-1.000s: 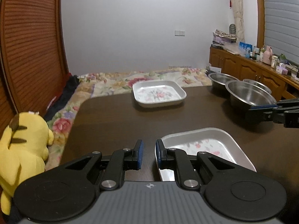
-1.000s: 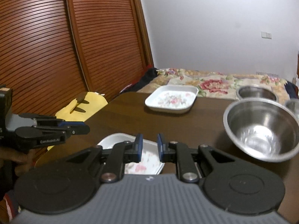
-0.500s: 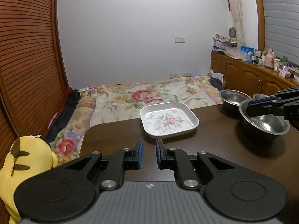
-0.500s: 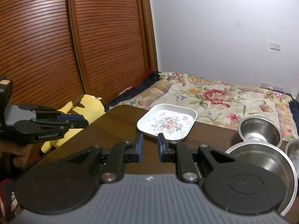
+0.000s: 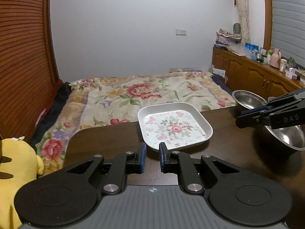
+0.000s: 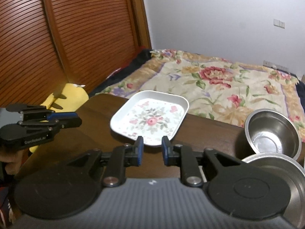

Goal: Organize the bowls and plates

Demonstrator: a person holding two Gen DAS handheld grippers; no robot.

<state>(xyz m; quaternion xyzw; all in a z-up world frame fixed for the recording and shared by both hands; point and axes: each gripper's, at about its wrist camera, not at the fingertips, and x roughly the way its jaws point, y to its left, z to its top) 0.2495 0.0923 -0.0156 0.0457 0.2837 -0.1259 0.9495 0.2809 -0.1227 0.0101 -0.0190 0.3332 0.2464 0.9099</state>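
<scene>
Left gripper (image 5: 152,157) and right gripper (image 6: 152,150) slightly parted, empty, near floral plate (image 5: 174,126); bowls (image 6: 272,133) right.

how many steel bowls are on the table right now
2: a smaller round stainless steel bowl near the table's far edge by the bed, and a larger steel bowl nearer the camera, half hidden behind the right gripper; others may lie out of frame.

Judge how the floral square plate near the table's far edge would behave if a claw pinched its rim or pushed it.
The floral plate looks rigid, so it should lift without flexing. Its glossy raised rim may slip in a pinch. Pushed, it would probably slide flat across the smooth table; the far edge is close.
</scene>
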